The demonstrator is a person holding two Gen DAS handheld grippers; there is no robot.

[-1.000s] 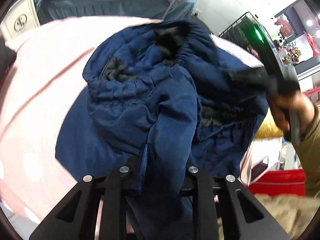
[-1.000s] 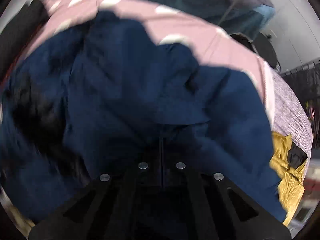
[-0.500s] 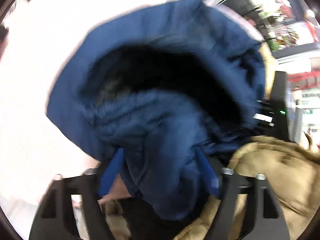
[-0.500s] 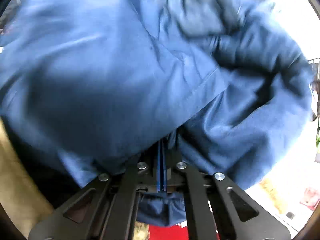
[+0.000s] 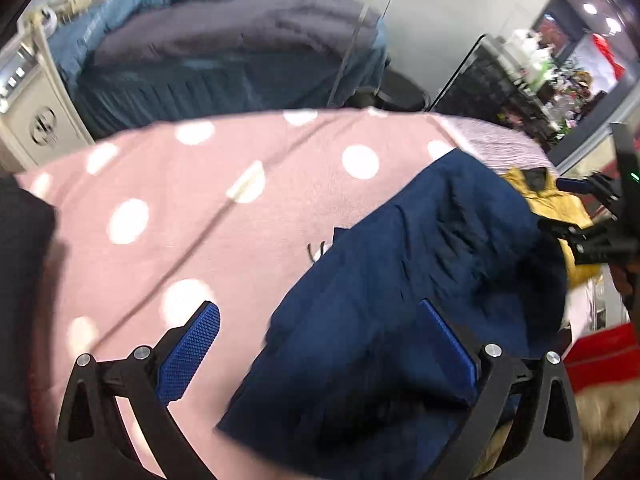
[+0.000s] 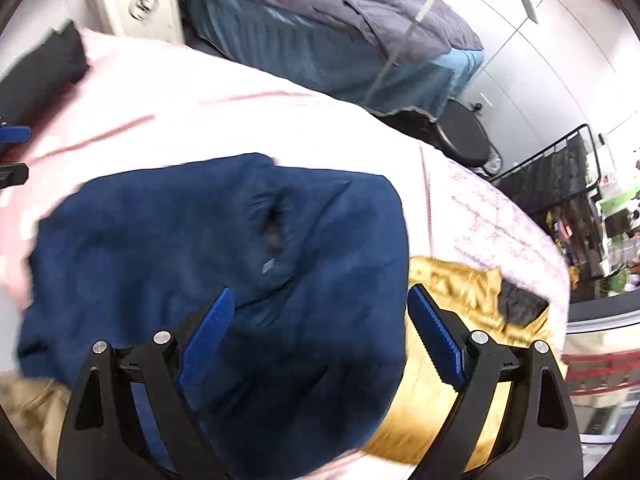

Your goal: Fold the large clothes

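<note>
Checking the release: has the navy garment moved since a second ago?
Yes. The navy garment dropped from both grippers' just-opened jaws onto the pink cover.

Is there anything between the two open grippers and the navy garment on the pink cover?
Nothing visible. The left gripper and right gripper stand open above the navy garment, their jaws just opened and empty. The yellow jacket lies beside it, not over it.

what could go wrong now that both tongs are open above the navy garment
1. The navy garment lies bunched, not flat, so it may slump out of its fold.
2. It overlaps the yellow jacket; the right tongs, whose jaws have just been opening, could snag both.
3. It sits near the pink bedspread's edge and may slide off.
</note>
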